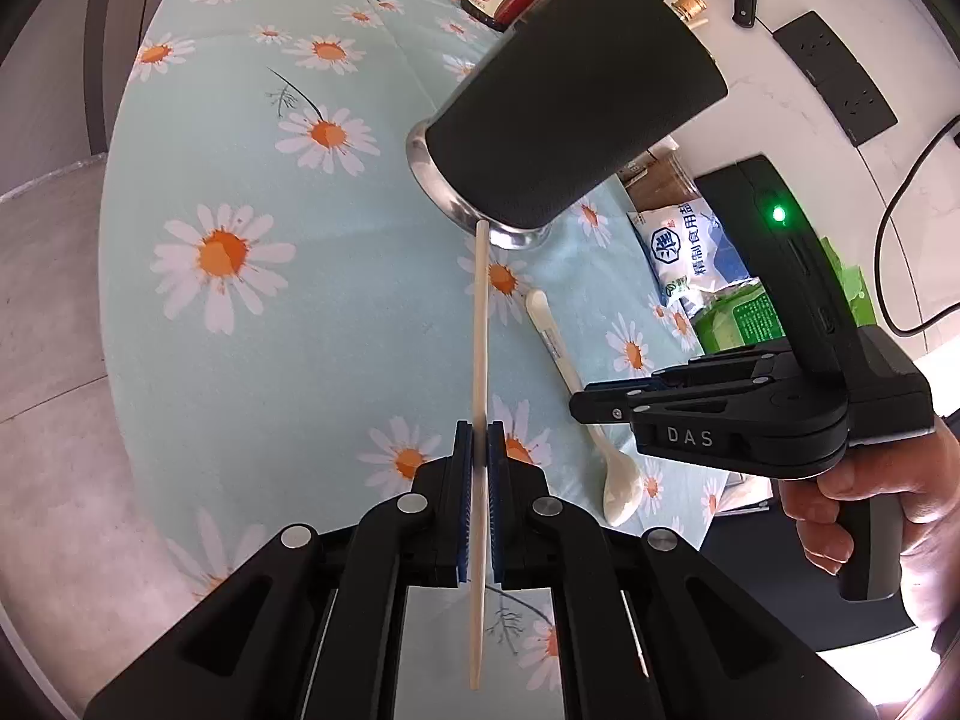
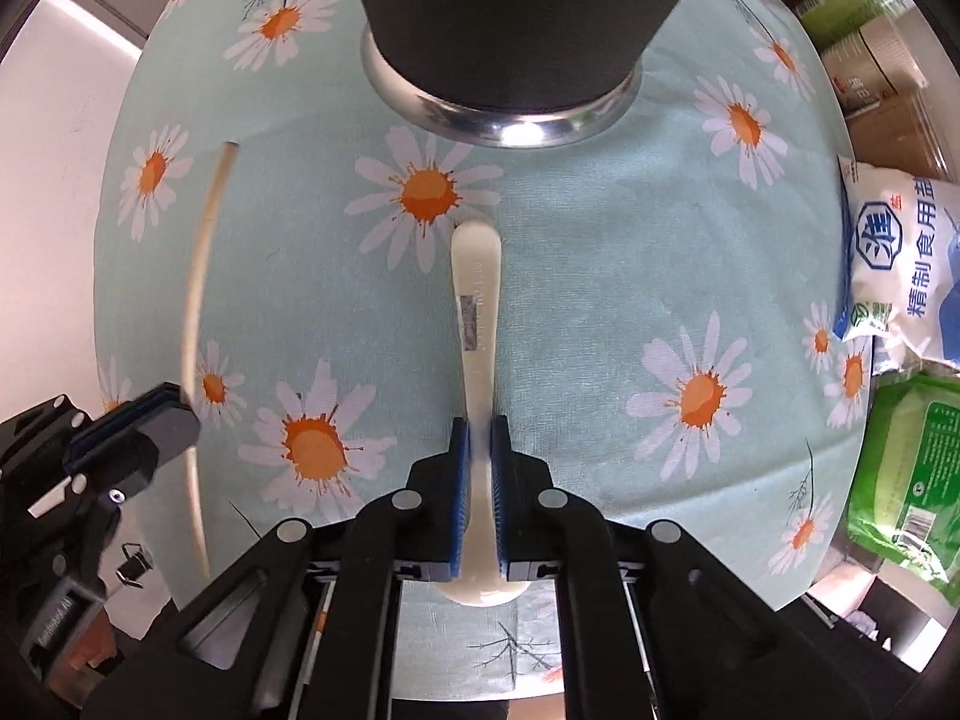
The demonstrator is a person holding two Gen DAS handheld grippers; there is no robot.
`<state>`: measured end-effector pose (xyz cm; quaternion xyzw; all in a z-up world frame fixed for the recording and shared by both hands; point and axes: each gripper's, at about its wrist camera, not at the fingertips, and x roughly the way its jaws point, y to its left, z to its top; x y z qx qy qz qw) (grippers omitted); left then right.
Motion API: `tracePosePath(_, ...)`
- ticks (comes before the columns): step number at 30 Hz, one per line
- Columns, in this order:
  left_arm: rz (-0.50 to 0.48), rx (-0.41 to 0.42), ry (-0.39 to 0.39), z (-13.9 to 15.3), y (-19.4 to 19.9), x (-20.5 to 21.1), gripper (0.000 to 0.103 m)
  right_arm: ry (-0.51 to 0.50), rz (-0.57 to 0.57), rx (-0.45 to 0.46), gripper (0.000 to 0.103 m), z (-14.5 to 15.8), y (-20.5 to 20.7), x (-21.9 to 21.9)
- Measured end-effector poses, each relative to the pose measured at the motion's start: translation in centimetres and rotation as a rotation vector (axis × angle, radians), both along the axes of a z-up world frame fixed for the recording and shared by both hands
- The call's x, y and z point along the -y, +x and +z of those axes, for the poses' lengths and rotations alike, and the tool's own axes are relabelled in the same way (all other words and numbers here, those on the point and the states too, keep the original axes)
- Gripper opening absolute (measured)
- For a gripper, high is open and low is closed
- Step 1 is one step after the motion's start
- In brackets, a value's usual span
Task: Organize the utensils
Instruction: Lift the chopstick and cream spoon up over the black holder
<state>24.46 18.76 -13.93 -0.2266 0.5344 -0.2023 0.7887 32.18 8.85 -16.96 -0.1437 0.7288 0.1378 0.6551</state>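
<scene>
Utensils, two in hand, catalogued by size downward. Tablecloth [image 2: 600,228]: pale green with daisy print, covering the table. Utensil holder [image 1: 570,102]: tall dark cylinder on a bright metal base, upright on the cloth; its mouth is out of frame in both views. Salt bag [image 2: 900,264] and green packet [image 2: 912,450]: at the table's right edge, clear of the work. Right gripper [image 2: 479,498]: pointed down at the cloth, blue pads pressed on the handle of the white spoon [image 2: 477,294], whose bowl lies under the jaws and whose handle points toward the holder's base. Left gripper [image 1: 479,504]: pinching one pale chopstick [image 1: 480,330] near mid-length, tip aimed at the holder's base. Risks, as judgement: the thin chopstick may pivot or slip in the pads when tilted; either utensil, brought in low, may knock the holder rather than enter it.
</scene>
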Motion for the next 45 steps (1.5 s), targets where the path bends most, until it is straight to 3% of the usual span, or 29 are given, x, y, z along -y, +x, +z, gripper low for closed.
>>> tracePosePath(8, -0.015, 0.008, 0.017, 0.5, 0.5, -0.1, 0.004, 0.100, -0.030, 0.007, 0.008, 0.2, 0.7, 3.9)
tracePosePath(13, -0.003, 0.021, 0.038, 1.0, 0.5, 0.6, 0.004, 0.244, -0.022, 0.031, 0.008, 1.0, 0.1, 6.3)
tracePosePath(19, 0.038, 0.006, 0.068, 0.9, 0.0, 1.2, 0.004, 0.435, 0.022, 0.086, 0.008, 2.8, -1.0, 9.1)
tracePosePath(25, 0.114, 0.022, 0.082, 1.9, -0.4, 0.8, 0.004, 0.582, 0.075, 0.173, 0.008, 7.0, -2.7, 8.7)
tracePosePath(33, 0.198, 0.138, 0.067, 5.7, -1.0, 0.8, 0.004, 0.729, 0.111, 0.270, 0.008, 11.0, -2.6, 10.6)
tracePosePath(45, 0.257, 0.389, 0.093, 12.9, -0.1, 1.6, 0.004, 0.831, 0.167, 0.420, 0.008, 17.1, -0.7, 10.8)
